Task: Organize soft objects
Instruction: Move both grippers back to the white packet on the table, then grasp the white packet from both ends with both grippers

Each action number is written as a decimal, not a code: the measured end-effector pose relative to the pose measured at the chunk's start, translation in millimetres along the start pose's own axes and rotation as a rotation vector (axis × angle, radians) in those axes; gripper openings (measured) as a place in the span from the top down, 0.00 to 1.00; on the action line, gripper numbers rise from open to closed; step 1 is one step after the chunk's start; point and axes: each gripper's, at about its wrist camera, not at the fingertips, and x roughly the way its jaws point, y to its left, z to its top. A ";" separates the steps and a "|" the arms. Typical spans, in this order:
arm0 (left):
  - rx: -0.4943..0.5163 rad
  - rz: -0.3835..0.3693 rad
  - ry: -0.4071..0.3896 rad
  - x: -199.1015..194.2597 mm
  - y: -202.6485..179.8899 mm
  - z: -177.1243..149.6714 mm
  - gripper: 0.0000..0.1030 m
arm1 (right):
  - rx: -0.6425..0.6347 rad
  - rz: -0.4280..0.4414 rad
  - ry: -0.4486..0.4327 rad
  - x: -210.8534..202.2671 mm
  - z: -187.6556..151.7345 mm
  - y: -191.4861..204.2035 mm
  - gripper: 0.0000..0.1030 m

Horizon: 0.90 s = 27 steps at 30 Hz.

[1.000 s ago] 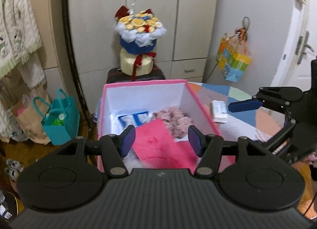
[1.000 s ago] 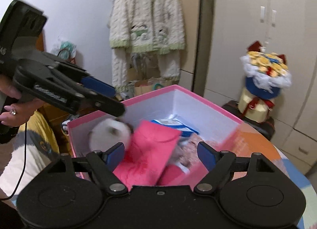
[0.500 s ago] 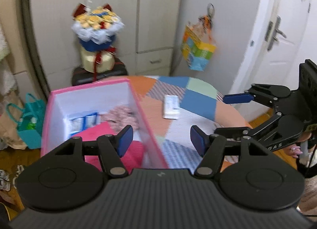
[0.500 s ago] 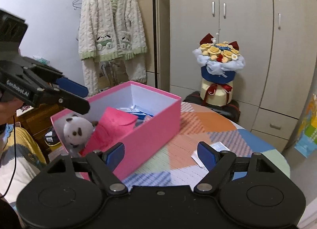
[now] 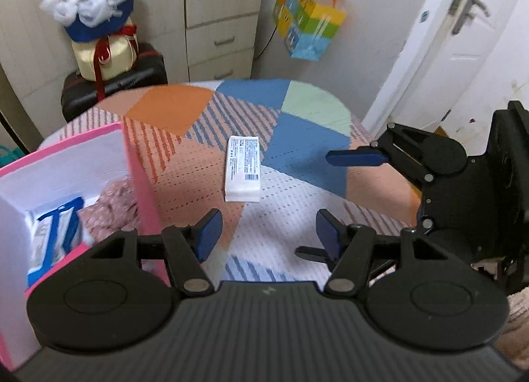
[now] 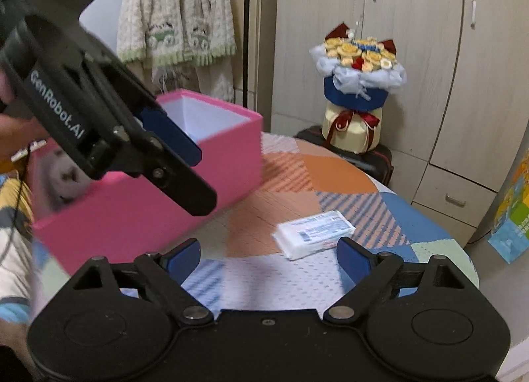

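- Lying flat on the table (image 5: 310, 107), one tissue pack (image 5: 242, 168), well apart from the pink box (image 6: 139, 216) and just ahead of both grippers.
- Hovering above it, left gripper (image 5: 268, 239), jaws spread wide, holding nothing.
- Hanging just short of the pack, right gripper (image 6: 268, 260), jaws likewise parted and empty.
- Judging the step: closing in on the pack for a pick-up and a drop into the box.
- Doing it well, probably: straddling the pack across its narrow width, squeezing gently, lifting clear of the box wall before releasing.
- Counting: one pack out on the table; one box; inside, one blue-printed packet (image 5: 54, 233), one pinkish fluffy piece (image 5: 110, 207), one white plush (image 6: 64, 175), blurred.
- Counting further back: one bouquet (image 6: 358, 91), one cardigan (image 6: 175, 18).
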 end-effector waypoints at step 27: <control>-0.101 0.125 0.251 146.9 20.5 59.2 0.61 | -0.022 0.168 0.084 121.0 -11.8 -72.7 0.04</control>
